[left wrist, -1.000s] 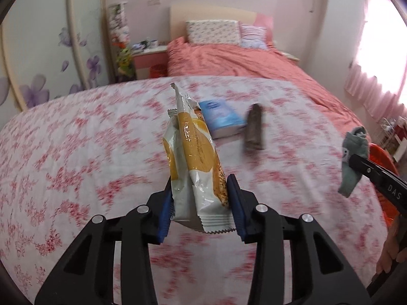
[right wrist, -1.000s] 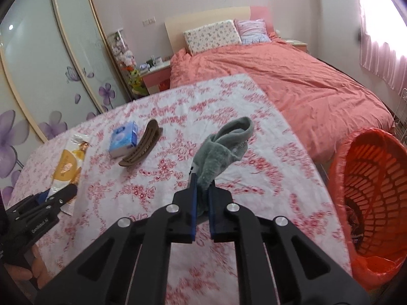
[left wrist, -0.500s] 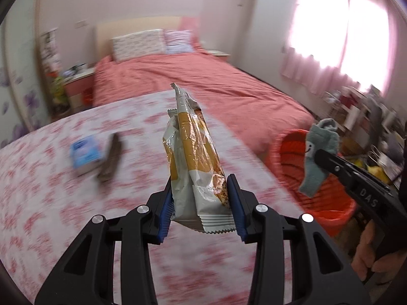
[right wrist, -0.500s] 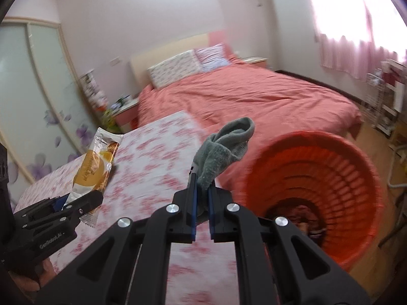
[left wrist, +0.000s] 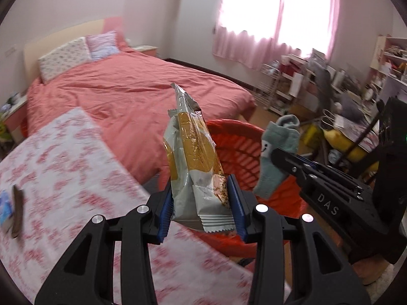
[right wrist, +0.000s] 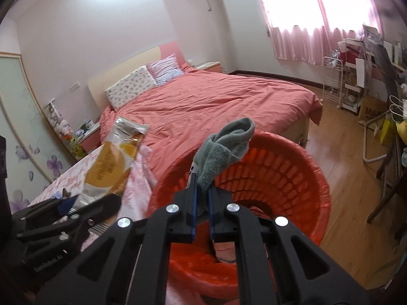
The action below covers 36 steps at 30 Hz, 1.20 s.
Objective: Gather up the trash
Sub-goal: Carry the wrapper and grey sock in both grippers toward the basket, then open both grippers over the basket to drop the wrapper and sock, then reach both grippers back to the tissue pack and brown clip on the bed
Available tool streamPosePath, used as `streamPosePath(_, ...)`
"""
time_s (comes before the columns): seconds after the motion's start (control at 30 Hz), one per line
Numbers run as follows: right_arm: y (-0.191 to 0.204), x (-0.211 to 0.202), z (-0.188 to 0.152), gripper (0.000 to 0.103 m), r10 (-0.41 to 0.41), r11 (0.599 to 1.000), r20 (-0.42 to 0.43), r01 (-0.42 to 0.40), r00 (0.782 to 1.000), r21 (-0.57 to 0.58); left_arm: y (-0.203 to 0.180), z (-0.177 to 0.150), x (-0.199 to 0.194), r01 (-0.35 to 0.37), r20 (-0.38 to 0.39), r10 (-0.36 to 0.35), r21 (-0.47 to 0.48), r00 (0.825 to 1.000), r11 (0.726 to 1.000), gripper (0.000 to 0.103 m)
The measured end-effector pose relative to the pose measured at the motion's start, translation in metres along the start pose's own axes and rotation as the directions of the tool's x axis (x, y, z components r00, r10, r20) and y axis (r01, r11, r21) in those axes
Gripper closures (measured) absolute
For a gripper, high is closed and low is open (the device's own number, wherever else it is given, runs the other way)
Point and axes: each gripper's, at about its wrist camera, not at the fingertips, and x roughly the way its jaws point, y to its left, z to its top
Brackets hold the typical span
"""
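Two tools: left tool (left wrist: 202, 213), right tool (right wrist: 202, 213). One snack wrapper (left wrist: 195, 162). One grey-green sock (right wrist: 226, 150). One orange basket (right wrist: 292, 167). One floral-covered surface (left wrist: 63, 167). One blue pack (left wrist: 3, 209), one brown strip (left wrist: 17, 211). One bed (right wrist: 216, 101), two pillows.

— Snack wrapper (left wrist: 193, 162)? Silver and orange, crinkled, standing upright, pinched at its lower end.
— Grey-green sock (right wrist: 226, 147)? Bunched, cuff flopping over, dangling above the red slatted basket (right wrist: 292, 178) with trash at its bottom.
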Motion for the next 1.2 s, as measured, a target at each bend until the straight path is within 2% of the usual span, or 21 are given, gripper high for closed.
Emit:
streamPosePath(0.07, -0.011, 0.003, 0.003, 0.095, -0.008, 1.0, 0.002, 0.008, 1.0, 0.013, -0.008, 0.002, 0.011, 0.027, -0.019, -0.027, 0.009, 0.999, 1.0, 0.062)
streamPosePath(0.2, -0.03, 0.011, 0.007, 0.09, -0.025, 0.999, -0.003, 0.025, 1.0, 0.037, -0.018, 0.002, 0.03, 0.036, -0.056, -0.034, 0.028, 0.998, 0.999, 0.058)
streamPosePath(0.27, -0.038, 0.017, 0.009, 0.087, -0.031, 0.998, -0.009, 0.032, 0.999, 0.048, -0.021, 0.0, 0.038, 0.033, -0.077, -0.031, 0.028, 0.997, 0.999, 0.055)
streamPosePath(0.3, -0.041, 0.019, 0.009, 0.081, -0.034, 0.998, -0.014, 0.034, 0.999, 0.051, -0.024, 0.0, 0.039, 0.03, -0.083, -0.027, 0.029, 0.996, 0.999, 0.049)
streamPosePath(0.33, -0.045, 0.021, 0.007, 0.076, -0.036, 0.998, -0.019, 0.037, 0.999, 0.057, -0.024, -0.002, 0.041, 0.019, -0.089, -0.016, 0.03, 0.996, 0.999, 0.044)
streamPosePath(0.5, -0.048, 0.027, 0.004, 0.063, -0.044, 0.998, -0.034, 0.045, 0.998, 0.052, -0.014, -0.006, 0.036, -0.025, -0.112, 0.027, 0.019, 0.993, 1.0, 0.037)
streamPosePath(0.57, -0.045, 0.026, 0.002, 0.057, -0.05, 0.998, -0.032, 0.051, 0.998, 0.038, -0.007, -0.009, 0.031, -0.06, -0.109, 0.061, 0.007, 0.992, 0.998, 0.033)
streamPosePath(0.63, -0.039, 0.023, 0.0, 0.044, -0.057, 0.998, -0.024, 0.057, 0.998, 0.023, 0.003, -0.013, 0.019, -0.126, -0.088, 0.125, 0.004, 0.988, 0.992, 0.026)
streamPosePath(0.7, -0.03, 0.02, -0.001, 0.036, -0.065, 0.998, -0.013, 0.065, 0.998, -0.005, 0.013, -0.016, 0.01, -0.175, -0.072, 0.175, -0.003, 0.982, 0.985, 0.02)
streamPosePath(0.83, -0.001, 0.016, -0.005, 0.022, -0.061, 0.995, 0.001, 0.06, 0.998, -0.077, 0.05, -0.029, -0.019, -0.288, -0.047, 0.285, -0.071, 0.957, 0.955, 0.011)
streamPosePath(0.93, 0.022, 0.016, -0.012, 0.015, -0.036, 0.992, -0.011, 0.034, 0.999, -0.119, 0.082, -0.041, -0.039, -0.375, -0.043, 0.373, -0.133, 0.927, 0.917, 0.008)
streamPosePath(1.1, 0.068, 0.021, -0.028, 0.013, 0.012, 0.983, -0.058, -0.023, 0.998, -0.182, 0.144, -0.06, -0.071, -0.518, -0.071, 0.518, -0.253, 0.852, 0.817, 0.008)
streamPosePath(1.2, 0.105, 0.028, -0.041, 0.013, 0.061, 0.97, -0.106, -0.084, 0.993, -0.228, 0.189, -0.068, -0.09, -0.585, -0.093, 0.593, -0.345, 0.8, 0.734, 0.008)
